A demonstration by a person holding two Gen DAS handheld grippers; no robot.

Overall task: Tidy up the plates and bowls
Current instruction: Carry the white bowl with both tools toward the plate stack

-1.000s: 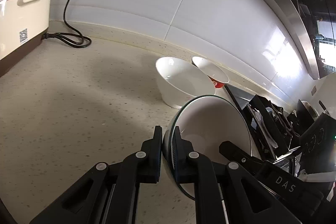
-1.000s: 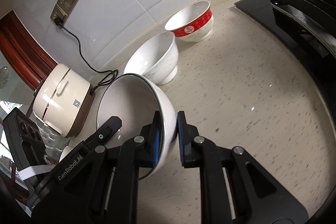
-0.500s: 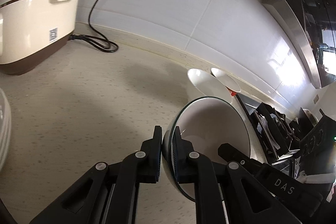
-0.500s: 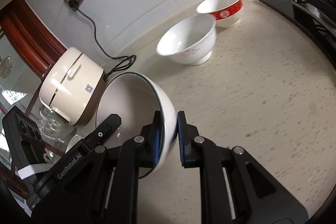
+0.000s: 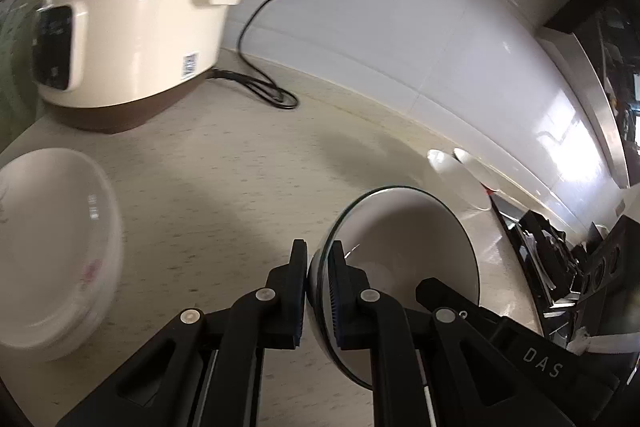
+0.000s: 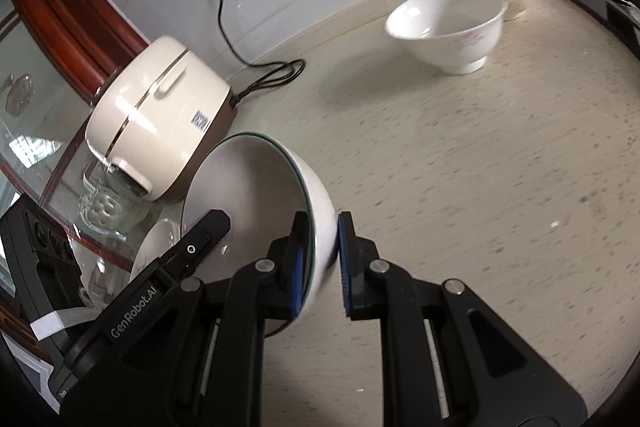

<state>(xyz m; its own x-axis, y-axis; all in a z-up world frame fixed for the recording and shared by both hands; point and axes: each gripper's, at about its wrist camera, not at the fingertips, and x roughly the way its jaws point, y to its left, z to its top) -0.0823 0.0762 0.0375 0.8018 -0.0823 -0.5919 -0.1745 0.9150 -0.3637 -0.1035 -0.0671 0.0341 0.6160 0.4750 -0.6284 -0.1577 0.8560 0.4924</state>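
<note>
"DAS" in white on right gripper (image 5: 452,311) body, left wrist view. "GenRobot.AI" on left gripper (image 6: 208,227) body, right wrist view. Cooker (image 5: 132,39) QR label unreadable.

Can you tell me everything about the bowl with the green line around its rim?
The green-rimmed bowl is white and glossy, like glazed ceramic, with a thin dark green line round its lip. It looks empty. It is tipped on its side, off the countertop. The left gripper and the right gripper each pinch its wall at opposite sides.
</note>
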